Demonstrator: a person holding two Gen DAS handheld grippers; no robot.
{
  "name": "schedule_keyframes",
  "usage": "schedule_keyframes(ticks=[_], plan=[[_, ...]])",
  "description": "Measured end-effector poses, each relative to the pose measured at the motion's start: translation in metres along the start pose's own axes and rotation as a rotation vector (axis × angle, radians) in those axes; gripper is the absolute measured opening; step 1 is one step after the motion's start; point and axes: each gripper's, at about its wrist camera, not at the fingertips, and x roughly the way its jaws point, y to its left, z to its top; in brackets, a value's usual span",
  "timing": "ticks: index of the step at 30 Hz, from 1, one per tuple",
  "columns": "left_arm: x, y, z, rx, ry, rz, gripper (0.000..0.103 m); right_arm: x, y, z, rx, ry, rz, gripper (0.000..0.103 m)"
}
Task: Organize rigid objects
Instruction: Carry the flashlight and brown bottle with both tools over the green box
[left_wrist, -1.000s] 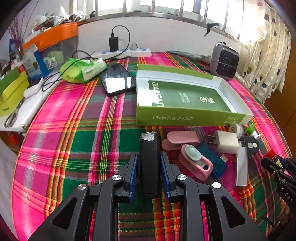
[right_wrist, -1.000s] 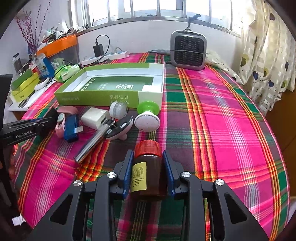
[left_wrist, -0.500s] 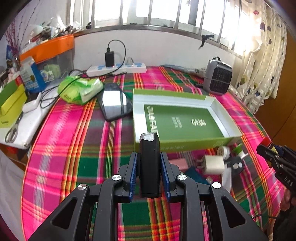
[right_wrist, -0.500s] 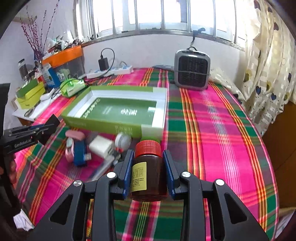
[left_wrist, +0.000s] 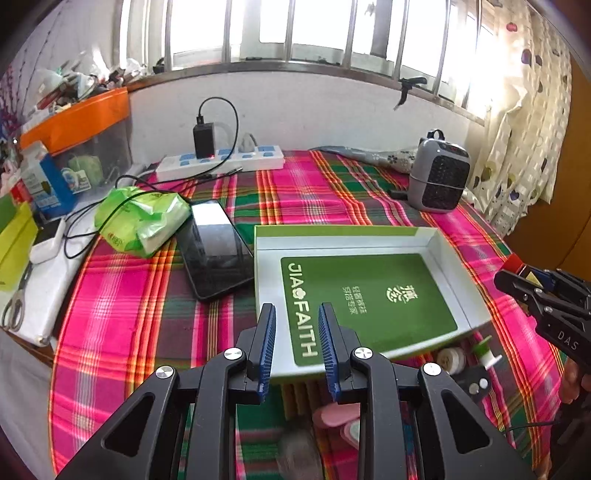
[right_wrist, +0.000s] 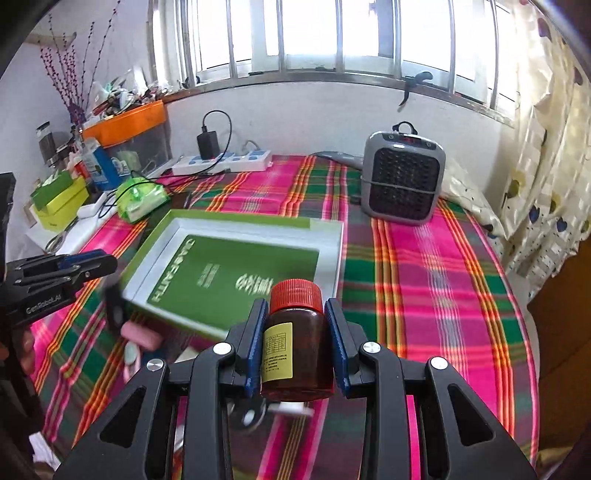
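Note:
My left gripper (left_wrist: 295, 321) is open and empty, raised above the near edge of the green-and-white box (left_wrist: 369, 243). A blurred dark object (right_wrist: 113, 306) is in the air below my left gripper (right_wrist: 99, 264) in the right wrist view, near the box's (right_wrist: 236, 225) front corner. It shows as a grey blur (left_wrist: 299, 454) at the bottom of the left wrist view. My right gripper (right_wrist: 295, 321) is shut on a brown bottle with a red cap (right_wrist: 295, 343), held above the table by the box's near right corner.
Small items lie in front of the box: pink clips (left_wrist: 336, 417), a white round cap (left_wrist: 450, 358), a green-stemmed plug (left_wrist: 487, 354). A phone (left_wrist: 218, 247), green packet (left_wrist: 140, 218), power strip (left_wrist: 221, 158) and grey heater (right_wrist: 402, 184) stand further back.
Both grippers rose and moved toward the box. My left gripper opened and let go of the dark rectangular object, which now drops in front of the box. The bottle stays gripped.

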Motion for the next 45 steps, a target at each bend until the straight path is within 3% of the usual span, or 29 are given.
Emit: schedule_keyframes(ticks=[10,17,21,24,34,40,45], plan=[[-0.006,0.014,-0.014,-0.017,0.021,-0.018,0.023,0.013,-0.004,0.007,0.010,0.012,0.002,0.033],[-0.023,0.021,-0.055,-0.036,0.069,-0.041,0.023,0.006,0.000,-0.004,0.013,0.011,0.021,0.033],[-0.034,0.017,-0.075,-0.046,0.088,-0.080,0.034,0.002,0.004,-0.010,0.011,0.012,0.031,0.033],[-0.037,0.010,-0.087,-0.037,0.109,-0.105,0.034,-0.001,0.007,-0.015,0.010,0.009,0.036,0.033],[-0.023,0.002,-0.108,-0.032,0.170,-0.055,0.034,-0.005,0.014,-0.024,0.009,0.016,0.048,0.033],[-0.022,0.002,-0.111,-0.037,0.167,-0.038,0.033,-0.006,0.017,-0.028,0.005,0.018,0.046,0.033],[-0.022,0.001,-0.112,-0.015,0.165,-0.010,0.023,-0.005,0.017,-0.032,0.010,0.026,0.050,0.033]])
